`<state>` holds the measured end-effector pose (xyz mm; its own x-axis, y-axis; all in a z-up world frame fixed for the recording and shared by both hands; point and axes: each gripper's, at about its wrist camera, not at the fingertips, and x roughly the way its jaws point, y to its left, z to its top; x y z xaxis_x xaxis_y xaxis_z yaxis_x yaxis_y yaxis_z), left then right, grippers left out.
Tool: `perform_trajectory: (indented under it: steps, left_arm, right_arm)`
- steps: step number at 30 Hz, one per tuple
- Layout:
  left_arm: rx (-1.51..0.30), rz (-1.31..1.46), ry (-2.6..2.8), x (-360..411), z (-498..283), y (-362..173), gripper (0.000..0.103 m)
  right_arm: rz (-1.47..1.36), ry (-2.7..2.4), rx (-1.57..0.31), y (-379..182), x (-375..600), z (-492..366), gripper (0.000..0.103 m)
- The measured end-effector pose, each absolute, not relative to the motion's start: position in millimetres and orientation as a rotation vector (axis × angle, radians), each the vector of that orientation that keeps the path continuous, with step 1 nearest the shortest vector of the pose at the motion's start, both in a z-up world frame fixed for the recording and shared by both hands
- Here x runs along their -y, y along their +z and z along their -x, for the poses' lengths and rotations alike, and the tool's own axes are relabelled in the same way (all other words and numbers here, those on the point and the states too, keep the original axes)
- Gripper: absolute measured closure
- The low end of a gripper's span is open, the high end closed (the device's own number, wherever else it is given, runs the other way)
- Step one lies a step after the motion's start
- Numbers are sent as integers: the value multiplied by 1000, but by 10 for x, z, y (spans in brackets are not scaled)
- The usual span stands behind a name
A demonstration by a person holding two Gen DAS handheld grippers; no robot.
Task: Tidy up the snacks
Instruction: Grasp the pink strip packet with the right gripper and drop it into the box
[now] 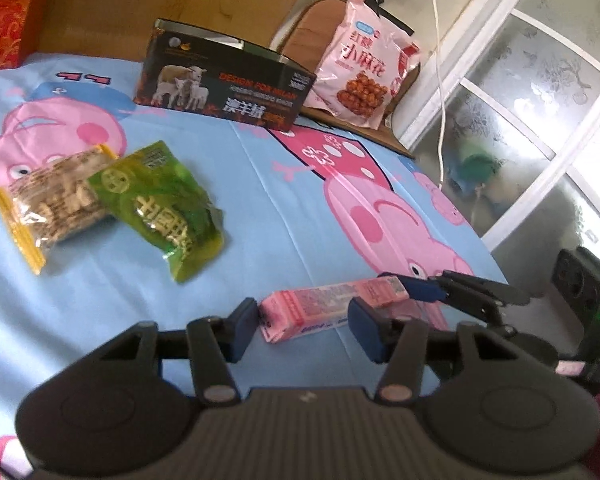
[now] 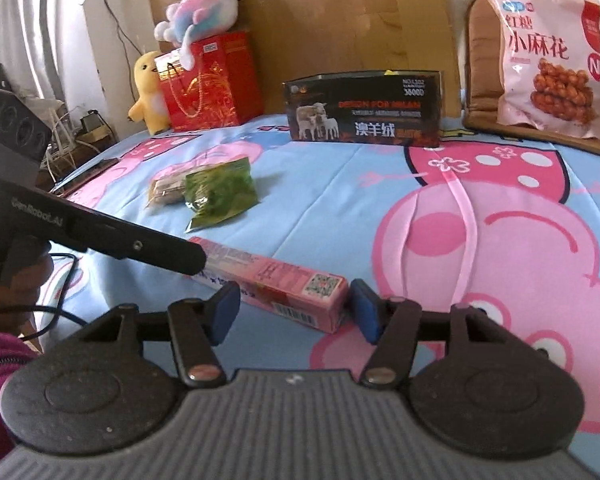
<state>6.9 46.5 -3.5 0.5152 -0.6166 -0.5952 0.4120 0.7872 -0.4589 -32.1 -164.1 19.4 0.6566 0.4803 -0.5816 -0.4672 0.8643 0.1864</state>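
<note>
A long pink snack box point(image 1: 320, 304) lies on the cartoon bedsheet point(image 1: 268, 208), and both grippers are at it. My left gripper point(image 1: 304, 326) has the near end between its blue pads, which appear to touch it on both sides. My right gripper point(image 1: 424, 288) is at the box's far end. In the right wrist view, the pink box point(image 2: 284, 280) sits between the right gripper's point(image 2: 294, 312) pads, with a sliver of gap at the right pad. One finger of the left gripper point(image 2: 188, 258) lies across the far end. A green packet point(image 1: 168, 208) and a clear bag of beige snacks point(image 1: 56, 200) lie further left.
A black open-topped box point(image 2: 364, 112) stands at the back of the bed. A big pink snack bag point(image 2: 552, 60) leans on a brown chair point(image 2: 480, 80). A red gift bag point(image 2: 212, 84) and plush toys point(image 2: 150, 88) stand at the back left. A frosted window point(image 1: 540, 100) is to the right.
</note>
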Motion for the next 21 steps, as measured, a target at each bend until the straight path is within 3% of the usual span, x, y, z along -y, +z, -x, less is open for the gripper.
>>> perform_trajectory:
  steps: [10,12,14,21]
  left_arm:
    - [-840,278,-654,-393,-172,-60,54]
    - [-830,241,-635,-344,-184,-38,55]
    - [-818,230,-634,-334,-205,9,56]
    - [-684,180,-619,-342,-505,449,56]
  right_arm:
    - [28,509,-643,179,1598,444,39]
    - [32,489,-635,177,1592,433,44]
    - [38,464,-635,190,1605,392,56]
    - [-17,447,-543,393,1638,123,56]
